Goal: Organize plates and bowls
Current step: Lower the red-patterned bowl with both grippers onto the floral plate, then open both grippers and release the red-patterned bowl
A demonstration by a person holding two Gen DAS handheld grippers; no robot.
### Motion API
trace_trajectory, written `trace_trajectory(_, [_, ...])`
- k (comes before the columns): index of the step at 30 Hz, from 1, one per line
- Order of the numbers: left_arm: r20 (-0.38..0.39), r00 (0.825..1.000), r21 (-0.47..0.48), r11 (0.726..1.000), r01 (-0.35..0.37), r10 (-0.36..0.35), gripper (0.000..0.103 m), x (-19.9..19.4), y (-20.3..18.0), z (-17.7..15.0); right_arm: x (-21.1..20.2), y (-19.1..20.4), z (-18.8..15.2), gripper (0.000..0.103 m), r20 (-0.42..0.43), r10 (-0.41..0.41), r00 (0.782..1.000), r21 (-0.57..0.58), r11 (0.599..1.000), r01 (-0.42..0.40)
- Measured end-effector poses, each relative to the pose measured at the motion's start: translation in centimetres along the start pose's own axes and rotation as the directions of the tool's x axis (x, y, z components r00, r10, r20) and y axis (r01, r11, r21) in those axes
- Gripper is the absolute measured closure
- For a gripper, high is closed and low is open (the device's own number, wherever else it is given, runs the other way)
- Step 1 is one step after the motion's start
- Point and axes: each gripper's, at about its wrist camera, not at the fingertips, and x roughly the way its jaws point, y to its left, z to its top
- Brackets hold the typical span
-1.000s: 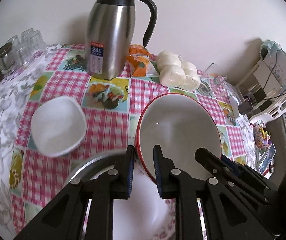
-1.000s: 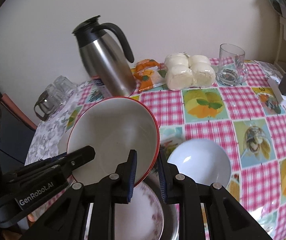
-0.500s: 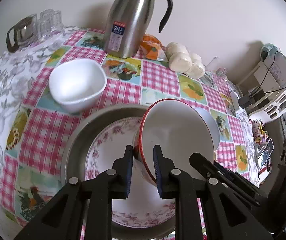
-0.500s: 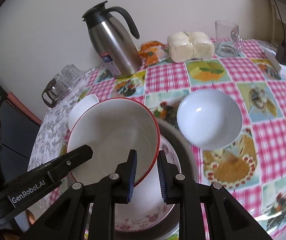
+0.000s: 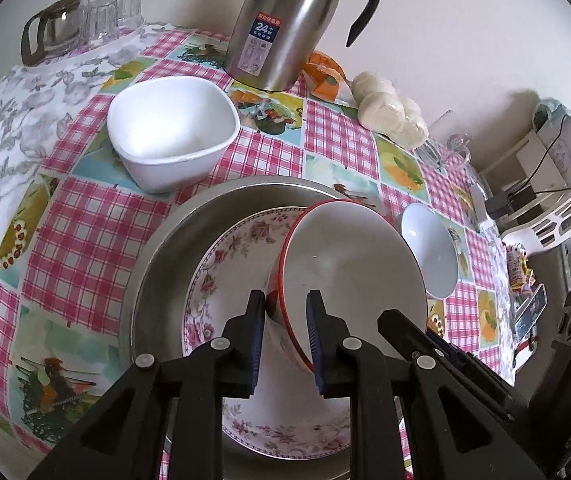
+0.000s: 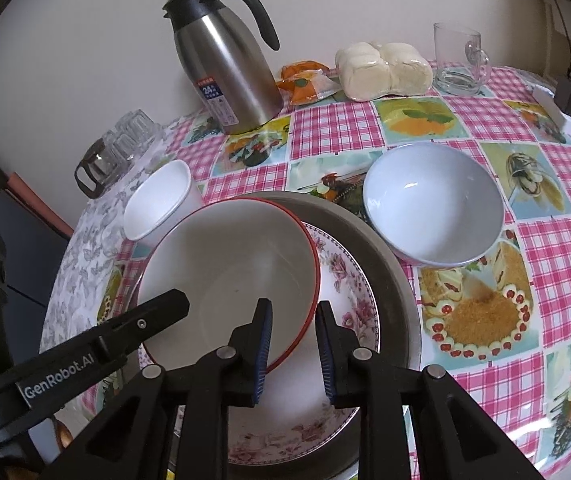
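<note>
the stack looks part built: a flowered plate [image 5: 225,280] already lies inside the steel basin [image 5: 157,264] at lower centre, and the red-rimmed bowl [image 6: 229,264] hangs tilted over it. the left claw [image 5: 285,334] pinches its rim on one side, and the right claw [image 6: 293,346] has the opposite edge between narrow jaws. still out on the counter [image 6: 557,264], i'd say, are the white square bowl [image 5: 173,128] at upper left and the pale round bowl [image 6: 433,204] at right, both empty.

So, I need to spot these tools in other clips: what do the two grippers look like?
Both are matte black plastic. The left gripper and right gripper each have two angular fingers with silver rivets and ribbed blue pads. White "GenRobot.AI" lettering marks the left one's side, as seen in the right wrist view.
</note>
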Motion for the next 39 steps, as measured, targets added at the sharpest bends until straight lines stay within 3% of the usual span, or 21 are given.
trace_trajectory(6, [0.007,0.999,-0.017,0.999,-0.032,0.032,0.083,-0.4,0.6,-0.1,-0.1,0.7,-0.2,0.079,0.000,0.024,1.000,-0.015,1.000,-0.024])
trace_trajectory(12, [-0.007,1.000,-0.016,1.000,-0.013,0.013,0.083,-0.1,0.7,0.0,0.0,0.7,-0.1,0.078,0.003,0.034,0.999,-0.015,0.999,-0.034])
trace_trajectory(29, [0.018,0.999,0.016,0.999,-0.027,0.027,0.077,-1.4,0.8,0.1,-0.6,1.0,0.1,0.077,0.010,-0.039,0.999,-0.055,0.998,0.040])
trace_trajectory(31, [0.032,0.999,0.023,0.999,-0.032,0.031,0.074,-1.9,0.7,0.2,-0.9,1.1,0.1,0.077,0.014,-0.050,0.999,-0.063,0.997,0.051])
trace_trajectory(36, [0.069,0.996,0.038,0.998,-0.057,0.054,0.051,-3.2,0.3,0.1,-2.1,1.4,0.2,0.076,0.043,-0.066,0.997,-0.075,0.995,0.069])
trace_trajectory(39, [0.085,0.993,0.034,0.996,-0.081,0.078,0.044,-3.7,0.4,0.2,-2.6,1.4,0.3,0.069,0.059,-0.091,0.994,-0.079,0.992,0.095])
